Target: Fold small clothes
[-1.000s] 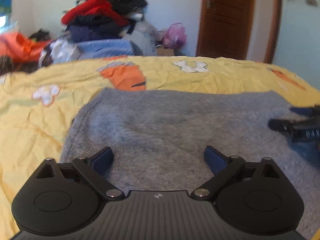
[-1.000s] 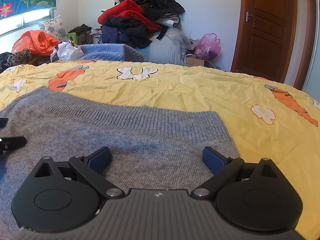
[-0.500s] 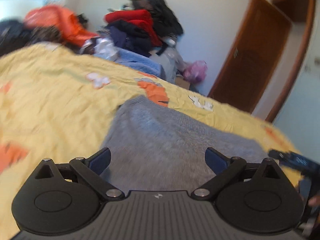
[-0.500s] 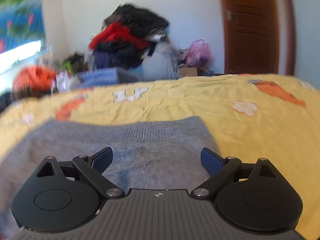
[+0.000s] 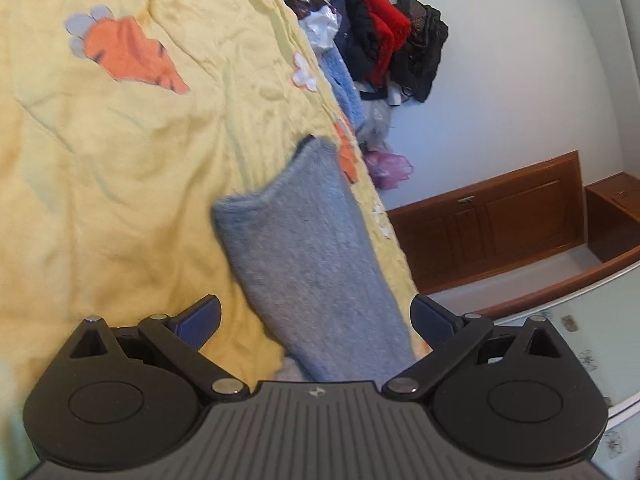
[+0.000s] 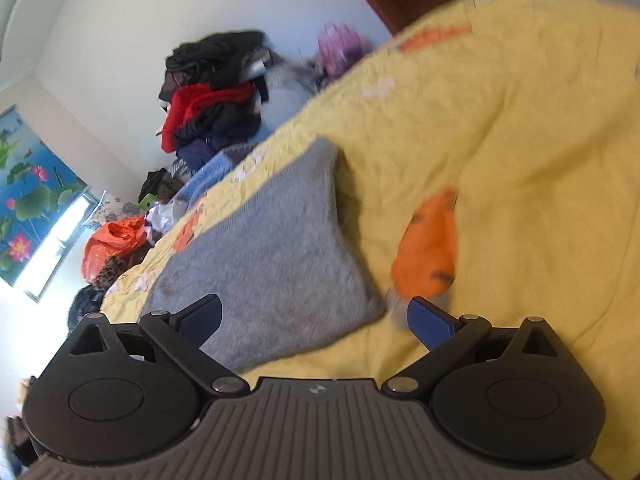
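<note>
Both grippers, left [image 5: 316, 318] and right [image 6: 314, 318], spread wide, empty. Sweater [image 6: 276, 256] folded, edges clear; bare quilt [image 6: 540, 160] around.

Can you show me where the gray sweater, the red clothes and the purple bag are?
gray sweater [image 5: 304, 256], left wrist view, middle of the knit.
red clothes [image 6: 192, 110], right wrist view, red fabric in the pile.
purple bag [image 5: 387, 166], left wrist view, middle of the bag.

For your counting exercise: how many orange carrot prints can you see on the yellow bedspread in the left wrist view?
2. One large orange carrot print lies at upper left of the yellow bedspread; a second, partial print shows beside the grey knitted garment's far end. Others may be hidden.
</note>
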A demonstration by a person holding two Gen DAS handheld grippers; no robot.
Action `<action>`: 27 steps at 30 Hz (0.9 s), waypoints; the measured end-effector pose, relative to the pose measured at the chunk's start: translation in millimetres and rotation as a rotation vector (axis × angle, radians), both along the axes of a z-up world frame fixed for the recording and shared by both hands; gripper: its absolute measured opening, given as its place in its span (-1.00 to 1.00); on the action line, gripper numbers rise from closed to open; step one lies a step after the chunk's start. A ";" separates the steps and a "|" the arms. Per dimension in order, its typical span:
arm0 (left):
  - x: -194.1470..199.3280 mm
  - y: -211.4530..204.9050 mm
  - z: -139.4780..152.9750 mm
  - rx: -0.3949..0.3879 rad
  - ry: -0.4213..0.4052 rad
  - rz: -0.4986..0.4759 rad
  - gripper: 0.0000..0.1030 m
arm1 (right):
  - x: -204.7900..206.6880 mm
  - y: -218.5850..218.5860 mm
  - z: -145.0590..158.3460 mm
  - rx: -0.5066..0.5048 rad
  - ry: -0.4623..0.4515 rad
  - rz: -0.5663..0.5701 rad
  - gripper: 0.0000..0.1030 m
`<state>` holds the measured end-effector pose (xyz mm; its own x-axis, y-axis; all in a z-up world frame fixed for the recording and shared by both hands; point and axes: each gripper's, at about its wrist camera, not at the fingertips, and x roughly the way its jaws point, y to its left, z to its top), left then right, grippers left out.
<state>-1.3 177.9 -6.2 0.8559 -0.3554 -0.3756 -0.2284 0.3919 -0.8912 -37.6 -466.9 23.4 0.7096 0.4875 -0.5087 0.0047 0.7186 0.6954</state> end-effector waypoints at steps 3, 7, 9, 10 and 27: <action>12.2 0.2 -2.5 -0.096 0.000 0.004 0.98 | 7.6 19.9 -2.3 0.029 -0.007 0.011 0.97; 32.1 -4.2 -5.8 -0.111 -0.008 -0.011 0.91 | 26.3 39.9 -4.1 0.081 -0.004 0.023 0.95; 38.0 -7.0 -2.7 -0.063 0.002 -0.008 0.87 | 32.9 44.6 -4.2 0.111 0.013 0.021 0.93; 39.0 -7.9 -1.4 -0.041 0.006 -0.006 0.84 | 34.7 43.6 -4.9 0.146 0.015 0.027 0.92; 52.1 -9.1 3.9 0.189 0.091 0.036 0.33 | 34.9 35.3 -7.2 0.172 0.005 0.025 0.85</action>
<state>50.8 168.9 -2.3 0.8262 -0.2408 -0.5094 -0.3219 0.5402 -0.7775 -2.7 -431.6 16.2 0.6937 0.5852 -0.4199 -0.0077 0.5890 0.8081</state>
